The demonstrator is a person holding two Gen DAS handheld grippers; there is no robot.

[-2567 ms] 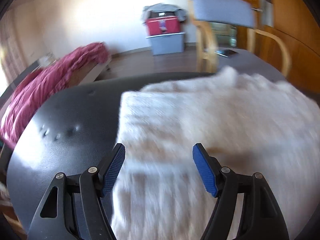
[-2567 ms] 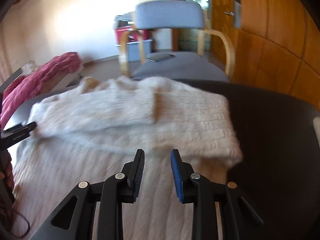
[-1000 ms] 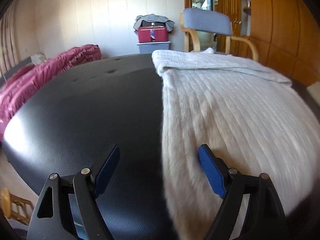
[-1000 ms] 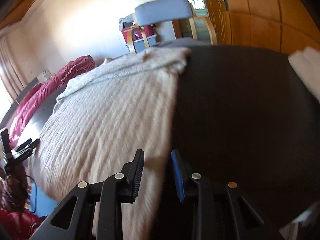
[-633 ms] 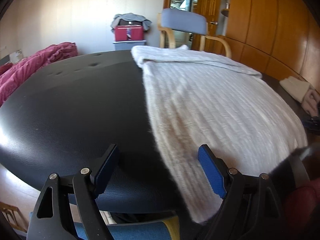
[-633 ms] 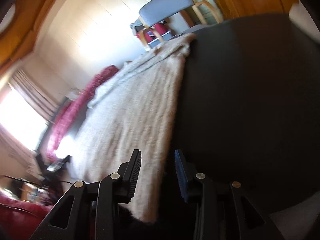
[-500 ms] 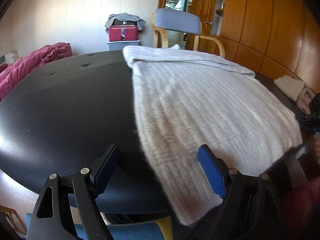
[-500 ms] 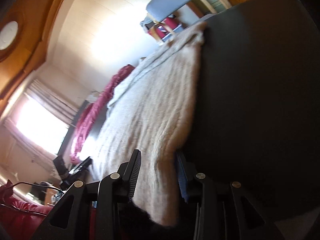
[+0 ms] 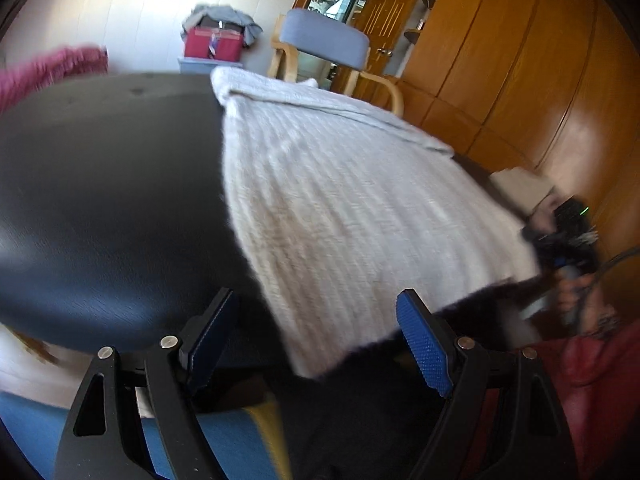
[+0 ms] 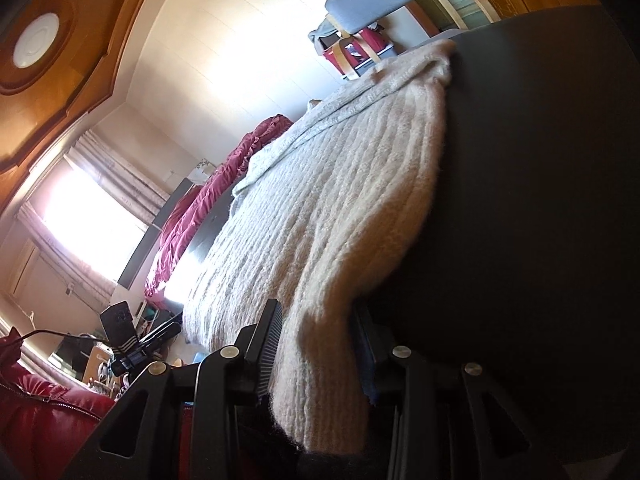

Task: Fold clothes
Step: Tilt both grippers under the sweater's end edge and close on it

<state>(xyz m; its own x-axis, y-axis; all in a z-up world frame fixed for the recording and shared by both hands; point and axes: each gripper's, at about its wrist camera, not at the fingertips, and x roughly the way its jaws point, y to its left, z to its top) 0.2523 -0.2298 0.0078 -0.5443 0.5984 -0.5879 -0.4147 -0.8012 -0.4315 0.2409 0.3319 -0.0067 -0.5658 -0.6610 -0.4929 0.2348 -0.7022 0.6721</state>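
Note:
A cream ribbed knit sweater (image 9: 340, 200) lies spread on the black round table (image 9: 100, 200), sleeves folded across its far end. Its near hem hangs over the table's front edge. My left gripper (image 9: 316, 340) is open, at the front edge, with the sweater's near left corner between and just beyond its blue pads. My right gripper (image 10: 316, 344) is tilted and low, its jaws around the sweater's (image 10: 332, 240) near right corner. The right gripper also shows at the right of the left wrist view (image 9: 568, 240), blurred.
A grey-cushioned wooden chair (image 9: 324, 40) stands behind the table. A red box (image 9: 212, 44) on a grey bin sits by the wall. Dark red bedding (image 10: 208, 196) lies to the left. Wooden wardrobe doors (image 9: 540, 80) fill the right. A folded pale cloth (image 9: 520, 188) lies at the table's right.
Both grippers have drawn back from over the sweater to the table's near edge. The right gripper has dropped, tilted, and taken the sweater's right hem corner between its jaws.

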